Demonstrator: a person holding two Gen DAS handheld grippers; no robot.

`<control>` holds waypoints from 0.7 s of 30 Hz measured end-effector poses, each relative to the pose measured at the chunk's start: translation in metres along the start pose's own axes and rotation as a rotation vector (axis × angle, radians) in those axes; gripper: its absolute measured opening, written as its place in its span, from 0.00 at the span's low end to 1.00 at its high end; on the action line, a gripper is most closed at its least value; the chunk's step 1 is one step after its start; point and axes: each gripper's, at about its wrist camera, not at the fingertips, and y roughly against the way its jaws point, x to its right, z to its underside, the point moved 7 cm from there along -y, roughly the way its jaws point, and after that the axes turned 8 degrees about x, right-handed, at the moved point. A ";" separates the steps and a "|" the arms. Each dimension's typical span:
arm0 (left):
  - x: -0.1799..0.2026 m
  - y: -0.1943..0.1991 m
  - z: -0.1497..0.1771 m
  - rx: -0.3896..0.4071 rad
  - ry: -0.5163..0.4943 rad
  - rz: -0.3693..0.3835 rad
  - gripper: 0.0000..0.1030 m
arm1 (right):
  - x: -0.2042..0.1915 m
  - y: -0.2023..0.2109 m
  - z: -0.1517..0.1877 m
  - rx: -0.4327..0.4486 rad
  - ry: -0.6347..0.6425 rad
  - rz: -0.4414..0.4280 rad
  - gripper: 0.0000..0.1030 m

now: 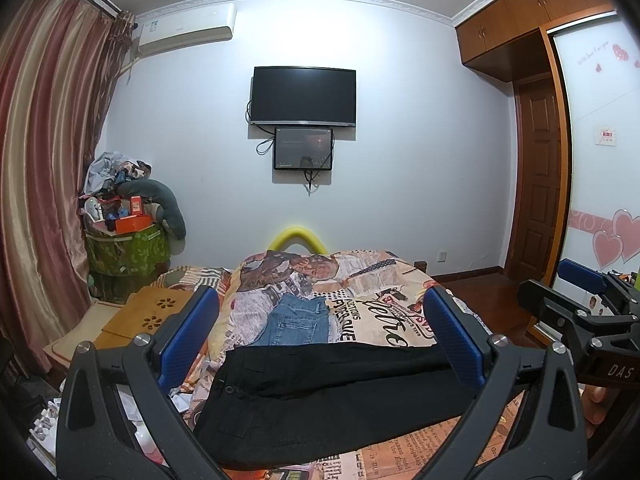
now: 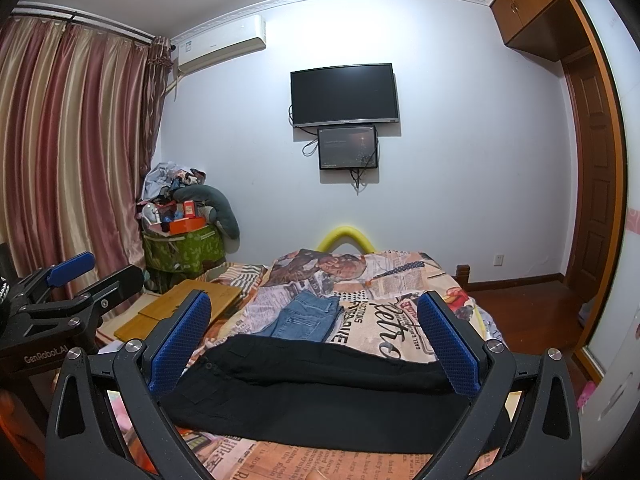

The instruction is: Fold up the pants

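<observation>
Black pants point(image 1: 320, 392) lie flat across the near end of the bed, waist with a button at the left, legs running right. They also show in the right wrist view point(image 2: 320, 392). My left gripper point(image 1: 320, 320) is open, held above the pants, blue pads wide apart and empty. My right gripper point(image 2: 316, 320) is open too, above the pants. Each gripper shows at the other view's edge: the right gripper point(image 1: 580, 292), the left gripper point(image 2: 76, 276).
Folded blue jeans point(image 1: 294, 324) lie beyond the black pants on the newspaper-print bedspread point(image 1: 380, 312). A wooden lap desk point(image 1: 148, 316) sits at the bed's left. A cluttered green basket point(image 1: 124, 248) and curtains stand left; wardrobe and door stand right.
</observation>
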 end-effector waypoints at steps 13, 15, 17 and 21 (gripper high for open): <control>0.000 0.001 0.001 0.001 0.001 0.002 1.00 | 0.001 0.000 0.000 0.000 -0.002 -0.001 0.99; 0.000 0.001 0.001 0.001 0.001 0.002 1.00 | 0.001 0.000 0.001 0.001 -0.001 -0.001 0.99; 0.000 0.000 0.001 -0.001 0.001 0.002 1.00 | 0.001 -0.001 0.001 0.000 -0.003 -0.001 0.99; 0.001 -0.002 0.003 -0.007 -0.002 0.005 1.00 | 0.001 -0.001 0.001 -0.002 -0.003 0.000 0.99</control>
